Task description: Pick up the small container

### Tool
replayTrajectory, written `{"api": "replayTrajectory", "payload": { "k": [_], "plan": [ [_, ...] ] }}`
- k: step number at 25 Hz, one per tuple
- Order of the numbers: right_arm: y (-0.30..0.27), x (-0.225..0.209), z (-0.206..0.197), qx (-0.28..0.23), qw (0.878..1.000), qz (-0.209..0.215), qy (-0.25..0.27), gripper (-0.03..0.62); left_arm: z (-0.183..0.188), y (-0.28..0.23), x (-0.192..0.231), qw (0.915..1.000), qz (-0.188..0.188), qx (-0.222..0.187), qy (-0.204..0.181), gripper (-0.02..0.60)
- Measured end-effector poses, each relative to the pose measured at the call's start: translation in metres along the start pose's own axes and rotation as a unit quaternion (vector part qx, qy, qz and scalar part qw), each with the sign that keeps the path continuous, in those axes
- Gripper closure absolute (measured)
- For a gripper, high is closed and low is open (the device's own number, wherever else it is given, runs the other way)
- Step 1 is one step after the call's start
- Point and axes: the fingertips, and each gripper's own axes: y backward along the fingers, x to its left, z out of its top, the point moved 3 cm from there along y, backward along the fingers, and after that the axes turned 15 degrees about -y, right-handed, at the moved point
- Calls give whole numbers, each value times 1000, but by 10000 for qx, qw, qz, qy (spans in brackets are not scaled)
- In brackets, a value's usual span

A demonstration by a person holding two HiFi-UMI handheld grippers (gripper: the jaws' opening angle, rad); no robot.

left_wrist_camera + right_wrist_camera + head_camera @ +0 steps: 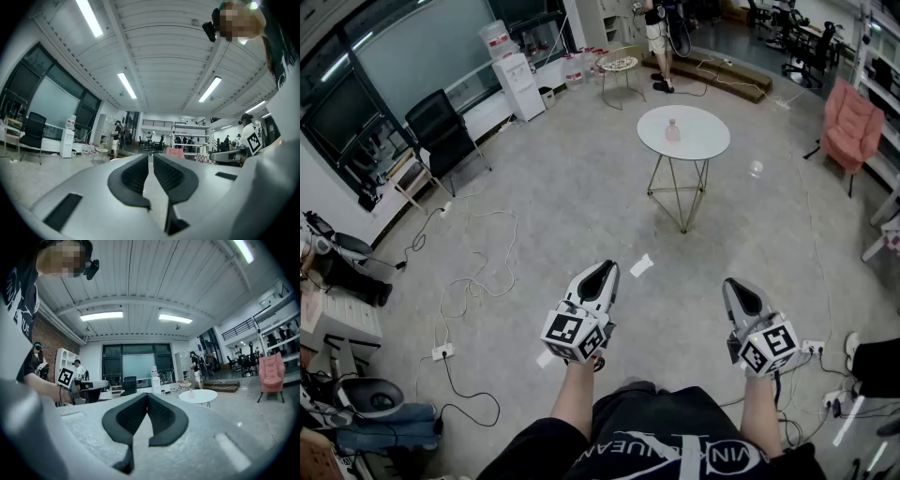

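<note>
The small pink container [673,130] stands upright on a round white table [698,141] with thin metal legs, a few steps ahead of me. The right gripper view also shows the container [191,392] on the table [204,396], to the right of the jaws. In the head view my left gripper [602,274] and right gripper [739,291] are held low in front of my body, far from the table. Both are shut and hold nothing. Seen from its own camera, the left gripper [151,157] points level across the room; the table is not visible there.
Cables [473,277] and a power strip [442,352] trail over the concrete floor at left. A paper scrap [641,265] lies ahead. A pink armchair [850,127] is at right, a black office chair [441,131] and water dispenser [517,84] at left. A person [658,42] stands behind the table.
</note>
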Motion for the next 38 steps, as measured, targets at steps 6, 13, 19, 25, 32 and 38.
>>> {"api": "replayTrajectory", "payload": {
  "k": [6,13,19,25,32,38],
  "plan": [
    [-5,-13,-8,-41,9999,-99,-118,588,-10,-7,-3,9999,24,105,41,545],
    [-18,-18,-20,93,9998,61,-187,588,-31,-3,-1,9991,147,368,132,546],
    [-49,-49,-17,141,9998,11,-143,589,-48,-56,18,9990,-4,384,227,545],
    [-100,-93,8,121,9994,-169,-290,588,-55,-137,47,9982,-326,386,321,545],
    [-156,-145,33,30,9975,-498,-492,588,-62,-226,92,9967,-601,377,398,545],
    [-204,-183,41,43,9957,-703,-603,588,-76,-286,129,9951,-739,422,503,545]
  ]
}}
